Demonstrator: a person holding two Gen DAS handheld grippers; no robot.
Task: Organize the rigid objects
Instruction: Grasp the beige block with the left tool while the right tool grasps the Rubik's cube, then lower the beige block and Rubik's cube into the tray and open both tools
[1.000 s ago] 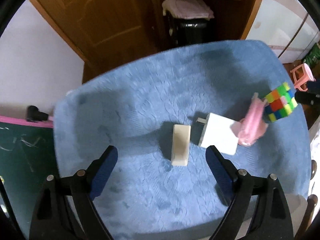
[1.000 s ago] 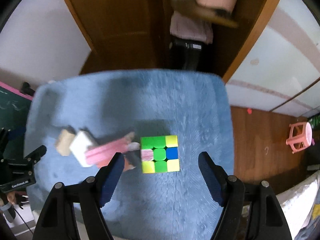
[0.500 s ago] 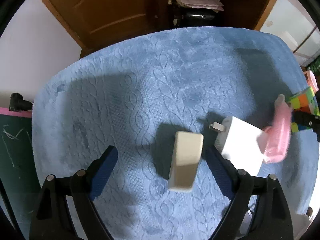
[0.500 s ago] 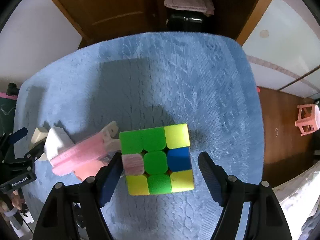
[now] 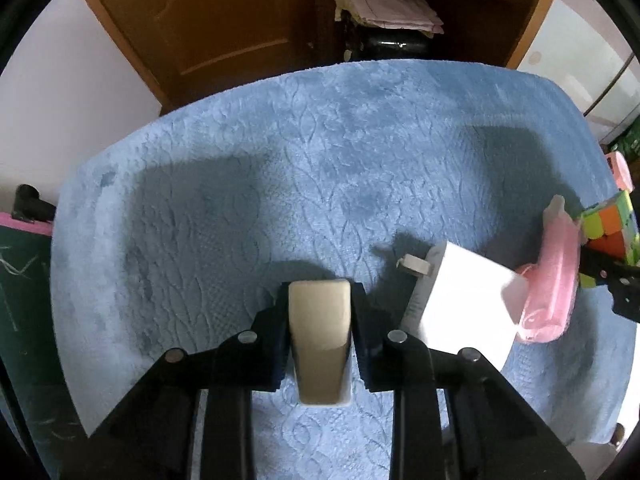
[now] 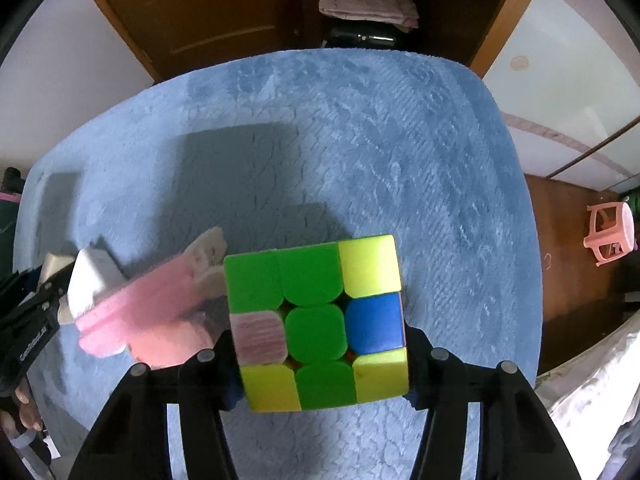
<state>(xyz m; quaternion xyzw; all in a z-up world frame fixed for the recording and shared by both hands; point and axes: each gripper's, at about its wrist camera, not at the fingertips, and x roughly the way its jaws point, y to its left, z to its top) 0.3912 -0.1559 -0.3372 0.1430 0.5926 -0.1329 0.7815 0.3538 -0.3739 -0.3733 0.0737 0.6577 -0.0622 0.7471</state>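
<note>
The cream block (image 5: 320,336) is clamped between the left gripper (image 5: 320,320) fingers, which have just closed on it, at 6 o'clock of the blue mat (image 5: 320,168). The cube (image 6: 320,320) is flanked by the right gripper (image 6: 320,352), whose fingers have just been closing (contact cannot be told). The charger (image 5: 464,304) and pink case (image 5: 552,280) crowd 3 o'clock; toward 12 the mat is open.

Left gripper (image 5: 320,316) points steeply down, jaws just closed, pads pressing a cream rectangular block (image 5: 319,340). Right gripper (image 6: 320,364) points straight down, jaws just closing against a multicoloured plastic puzzle cube (image 6: 318,322).
</note>
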